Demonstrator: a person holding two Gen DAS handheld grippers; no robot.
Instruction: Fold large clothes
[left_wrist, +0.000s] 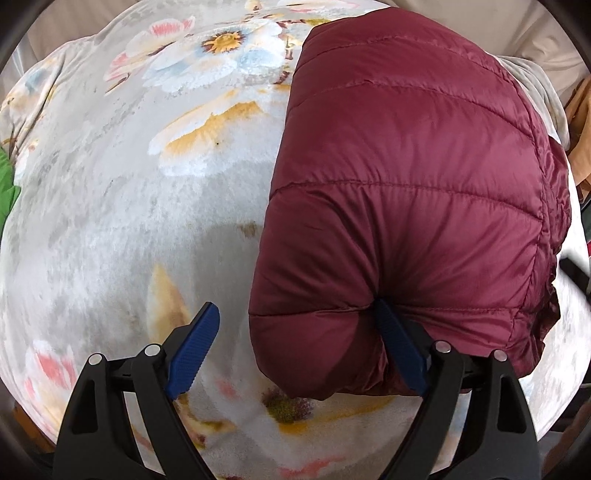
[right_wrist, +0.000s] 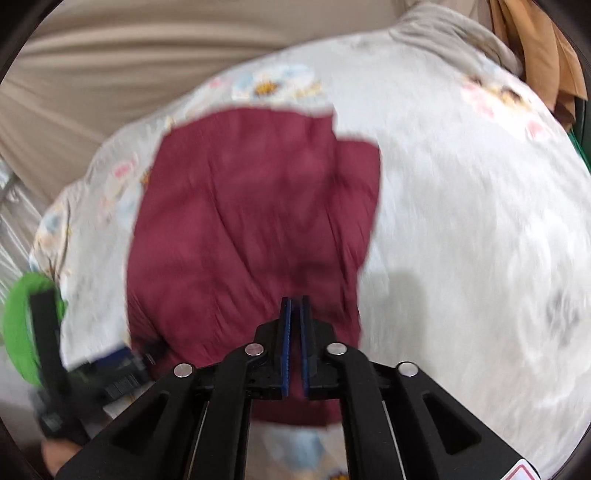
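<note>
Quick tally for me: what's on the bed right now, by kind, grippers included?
Maroon puffer jacket, folded: 1
Floral bedspread under it: 1
Grippers: 2, the left gripper open with one finger pressed into the jacket, the right gripper shut and empty
Total: 4

Two wrist fisheyes look steeply down, close over one maroon puffer jacket (left_wrist: 406, 192) on a floral blanket (right_wrist: 461, 229).

A home bedroom, by the look of it: a soft floral bedspread (left_wrist: 122, 206) covers the whole work surface, with beige curtains (right_wrist: 110, 55) hanging close behind it.
</note>
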